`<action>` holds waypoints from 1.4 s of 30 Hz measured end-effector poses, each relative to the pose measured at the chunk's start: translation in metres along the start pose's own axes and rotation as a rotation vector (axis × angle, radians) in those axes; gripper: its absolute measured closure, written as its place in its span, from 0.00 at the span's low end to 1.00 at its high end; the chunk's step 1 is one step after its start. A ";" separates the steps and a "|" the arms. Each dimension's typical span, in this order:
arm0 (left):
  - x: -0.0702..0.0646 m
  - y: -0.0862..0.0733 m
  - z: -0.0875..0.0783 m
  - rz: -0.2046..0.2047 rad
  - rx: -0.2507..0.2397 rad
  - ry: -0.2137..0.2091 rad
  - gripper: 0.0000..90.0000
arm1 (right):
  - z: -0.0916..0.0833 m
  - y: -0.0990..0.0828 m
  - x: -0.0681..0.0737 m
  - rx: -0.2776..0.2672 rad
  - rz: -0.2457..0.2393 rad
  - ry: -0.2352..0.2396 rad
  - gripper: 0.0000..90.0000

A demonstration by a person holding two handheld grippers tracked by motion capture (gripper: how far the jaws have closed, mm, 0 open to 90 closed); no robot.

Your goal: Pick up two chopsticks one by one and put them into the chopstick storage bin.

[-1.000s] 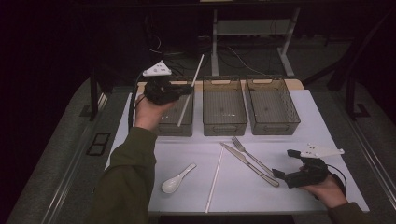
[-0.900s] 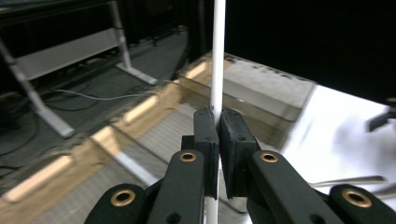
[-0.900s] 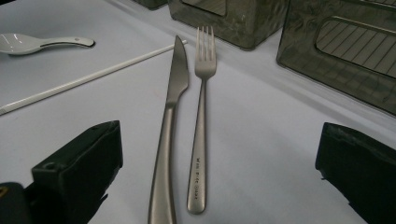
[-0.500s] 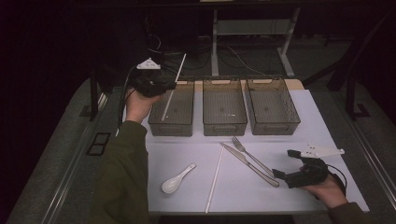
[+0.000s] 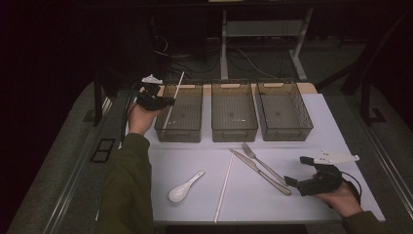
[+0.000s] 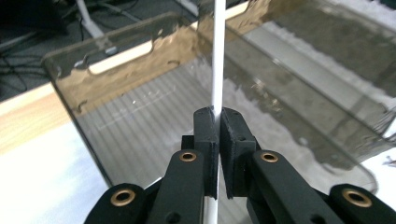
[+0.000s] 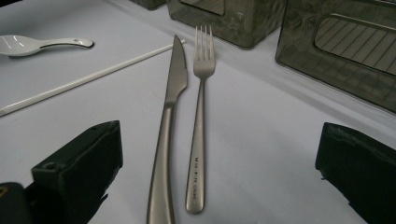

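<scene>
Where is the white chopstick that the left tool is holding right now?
In the high view the white chopstick is clamped in the left tool at the table's far left, slanting over the leftmost bin, lower end inside.

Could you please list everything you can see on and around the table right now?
Bins: three, clear smoky plastic, in a row at the table's far side.
Held chopstick: one, white, slanting into the leftmost bin.
Loose chopstick: one, white, on the table near the front.
Spoon: one, white, front left.
Knife: one, silver, beside the fork.
Fork: one, silver.
Table: one, white.
Left gripper: black, shut on the held chopstick.
Right gripper: black, open, near the knife.
</scene>
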State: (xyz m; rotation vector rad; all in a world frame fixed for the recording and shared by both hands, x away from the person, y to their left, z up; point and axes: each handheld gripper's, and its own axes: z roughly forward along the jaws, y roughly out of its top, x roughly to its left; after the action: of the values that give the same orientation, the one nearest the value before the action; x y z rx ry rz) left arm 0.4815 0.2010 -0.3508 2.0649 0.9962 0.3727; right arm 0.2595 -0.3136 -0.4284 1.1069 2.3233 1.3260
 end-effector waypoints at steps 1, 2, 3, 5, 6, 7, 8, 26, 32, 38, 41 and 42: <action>0.001 -0.001 0.002 -0.005 -0.001 0.002 0.95 | 0.000 0.000 0.000 -0.003 -0.003 0.000 0.01; 0.001 -0.001 0.003 -0.010 -0.004 0.005 0.95 | 0.000 0.000 0.000 -0.004 -0.005 0.000 0.01; 0.002 -0.002 0.005 -0.015 -0.008 0.006 0.95 | 0.000 0.000 0.000 -0.005 -0.005 0.000 0.01; 0.003 -0.004 0.010 -0.031 -0.012 0.016 0.94 | 0.000 0.000 0.000 -0.002 -0.005 0.001 0.01; 0.003 -0.005 0.013 -0.044 -0.018 0.016 0.94 | 0.000 0.000 -0.001 -0.002 -0.004 0.001 0.01; 0.003 -0.006 0.015 -0.052 -0.017 0.024 0.94 | 0.000 0.000 -0.001 -0.002 -0.008 0.001 0.01; 0.002 -0.007 0.019 -0.063 -0.017 0.025 0.94 | 0.000 0.000 0.000 0.000 -0.002 0.001 0.01; -0.007 -0.002 0.025 -0.075 -0.013 0.068 0.75 | -0.001 0.000 0.000 -0.003 -0.004 0.003 0.01; -0.019 0.000 0.011 -0.064 -0.045 0.044 0.62 | 0.000 0.000 0.001 0.001 -0.006 0.003 0.01; -0.035 -0.004 0.000 -0.056 -0.066 0.000 0.50 | 0.000 0.000 0.001 0.001 -0.006 -0.001 0.01; -0.043 -0.008 -0.006 -0.053 -0.089 -0.019 0.48 | 0.000 0.000 0.001 -0.002 -0.013 0.000 0.01; -0.045 -0.009 -0.007 -0.050 -0.097 -0.031 0.47 | -0.001 0.000 0.001 -0.001 -0.011 -0.001 0.01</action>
State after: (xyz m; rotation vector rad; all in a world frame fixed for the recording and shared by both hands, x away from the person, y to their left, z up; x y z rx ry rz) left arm 0.4433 0.1737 -0.3499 1.9498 0.9898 0.3555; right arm 0.2584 -0.3132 -0.4281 1.0929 2.3244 1.3222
